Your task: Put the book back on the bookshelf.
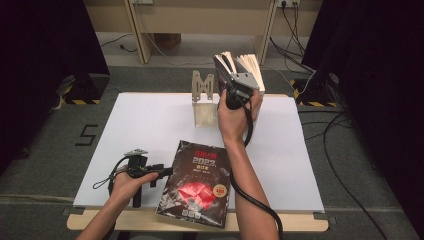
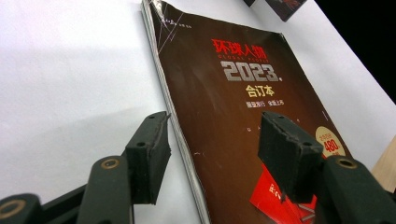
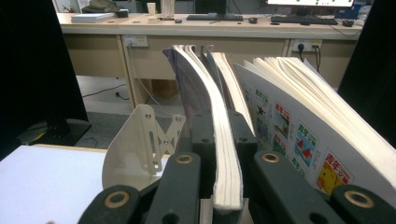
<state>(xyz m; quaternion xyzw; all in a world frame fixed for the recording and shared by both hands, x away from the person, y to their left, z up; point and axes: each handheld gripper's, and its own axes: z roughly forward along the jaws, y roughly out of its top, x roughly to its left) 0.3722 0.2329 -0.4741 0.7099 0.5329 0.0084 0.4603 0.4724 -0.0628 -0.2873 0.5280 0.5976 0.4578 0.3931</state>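
A dark magazine (image 1: 200, 182) with a red cover picture lies flat at the table's front edge. My left gripper (image 1: 165, 171) rests at its left side. In the left gripper view, my left gripper (image 2: 217, 154) stands open, its jaws on either side of the magazine's (image 2: 233, 93) spine edge, with no pad pressing on it. My right gripper (image 1: 231, 82) is raised at the back of the table, shut on a thick upright book (image 1: 223, 64). In the right gripper view, my right gripper (image 3: 224, 126) clamps the book's (image 3: 226, 158) pale page block, and the book bends left at the top.
A metal bookend (image 1: 202, 100) stands at the back middle of the white table (image 1: 145, 125), just left of the held book. More books (image 1: 252, 70) lean to the right of it, their pages fanned (image 3: 303, 126). Cables run on the floor beyond.
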